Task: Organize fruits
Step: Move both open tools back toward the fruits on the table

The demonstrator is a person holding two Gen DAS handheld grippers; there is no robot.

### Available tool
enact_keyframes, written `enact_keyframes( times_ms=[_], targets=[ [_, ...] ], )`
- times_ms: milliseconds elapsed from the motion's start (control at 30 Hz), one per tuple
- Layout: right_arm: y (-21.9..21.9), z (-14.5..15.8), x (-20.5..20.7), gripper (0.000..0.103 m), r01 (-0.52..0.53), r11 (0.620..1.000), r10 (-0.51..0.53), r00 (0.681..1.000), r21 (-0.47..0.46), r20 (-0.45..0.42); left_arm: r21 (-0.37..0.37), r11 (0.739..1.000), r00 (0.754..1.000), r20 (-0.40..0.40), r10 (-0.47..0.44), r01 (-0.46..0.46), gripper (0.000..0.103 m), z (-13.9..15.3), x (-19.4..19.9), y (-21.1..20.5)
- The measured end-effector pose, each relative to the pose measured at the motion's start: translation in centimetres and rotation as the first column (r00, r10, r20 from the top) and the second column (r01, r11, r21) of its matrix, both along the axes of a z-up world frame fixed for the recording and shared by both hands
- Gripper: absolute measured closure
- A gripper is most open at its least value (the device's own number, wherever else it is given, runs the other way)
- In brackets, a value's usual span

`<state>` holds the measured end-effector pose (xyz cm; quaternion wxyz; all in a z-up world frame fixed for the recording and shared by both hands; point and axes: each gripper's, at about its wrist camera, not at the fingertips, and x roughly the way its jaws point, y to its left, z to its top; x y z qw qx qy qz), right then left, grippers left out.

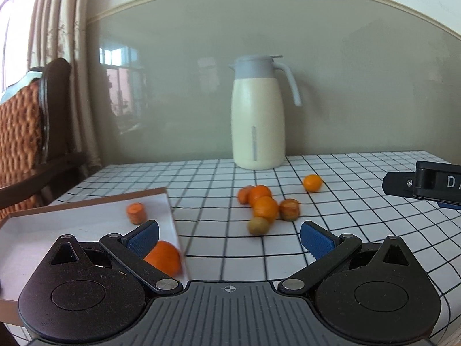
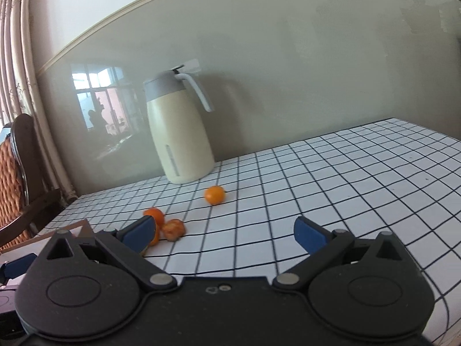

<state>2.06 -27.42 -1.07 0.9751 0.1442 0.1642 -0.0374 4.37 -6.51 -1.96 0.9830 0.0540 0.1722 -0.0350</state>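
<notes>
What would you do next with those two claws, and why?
Probably send the open left gripper forward to the greenish-brown fruit, nearest in the cluster on the checked tablecloth. The white tray already holds a carrot chunk and an orange fruit; the rest lie outside. The right gripper is open and empty.

Lighting: soft daylight from left; window reflected as glare on glossy wall panel (image 2: 259,86). Thermos (image 1: 258,115) casts faint shadow rightward. Fisheye bowing at edges; orange (image 1: 164,259) motion-blurred
</notes>
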Motion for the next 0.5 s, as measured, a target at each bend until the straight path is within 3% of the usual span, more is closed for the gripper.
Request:
enact_keyframes(
  times_ms=[500],
  targets=[
    [-1.6,-0.8,0.0,0.006,0.013,1.0,-0.014,0.999,-0.019,-0.046,-0.014,1.0,0.997,-0.069,-0.018,0.017,0.0,-1.0,1.8,-2.5]
  ],
)
